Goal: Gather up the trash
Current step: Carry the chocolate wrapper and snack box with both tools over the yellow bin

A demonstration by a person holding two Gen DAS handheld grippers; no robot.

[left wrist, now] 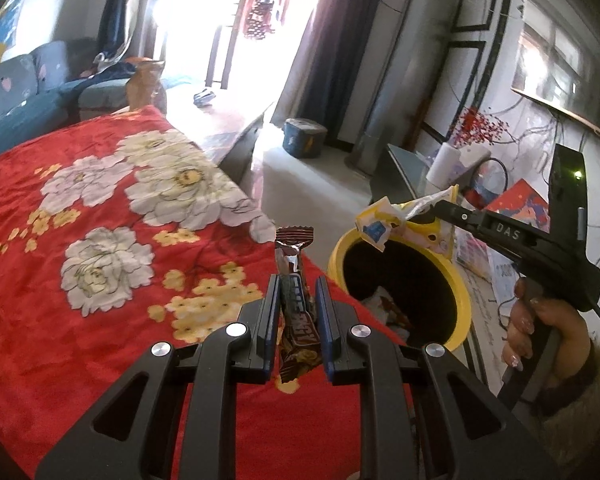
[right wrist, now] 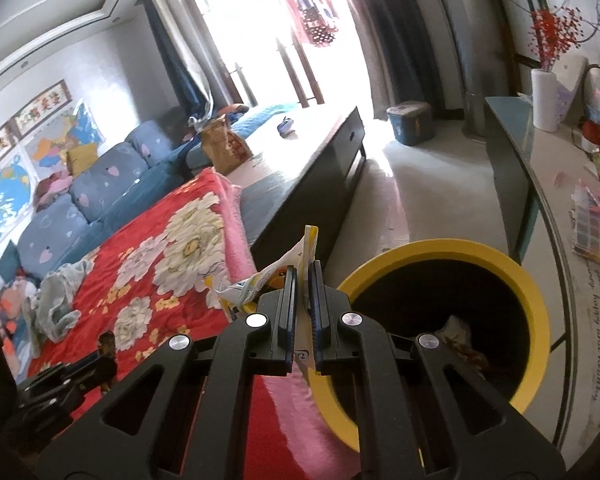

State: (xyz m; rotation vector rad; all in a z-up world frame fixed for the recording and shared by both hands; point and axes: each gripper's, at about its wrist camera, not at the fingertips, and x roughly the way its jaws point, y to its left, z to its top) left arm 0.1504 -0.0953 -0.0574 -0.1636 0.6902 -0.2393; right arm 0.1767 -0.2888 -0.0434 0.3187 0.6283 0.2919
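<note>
Beside the red floral blanket (left wrist: 100,208), left gripper (left wrist: 296,300) pinches a brown candy wrapper (left wrist: 294,280) near the yellow bin (left wrist: 462,300); right gripper (right wrist: 302,280) pinches a yellow-white wrapper (right wrist: 278,270) above its rim.

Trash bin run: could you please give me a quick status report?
Left claw shut on brown candy wrapper. Right claw shut on yellow-white wrapper, at yellow bin rim. Bin mouth unobstructed.

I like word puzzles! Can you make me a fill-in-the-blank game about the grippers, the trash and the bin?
1. The left gripper is shut on a brown ____ wrapper.
2. The bin has a ____ rim.
3. The right gripper holds a yellow and white packet beside the ____.
4. The blanket is red with white ____.

Missing words: candy; yellow; bin; flowers
</note>
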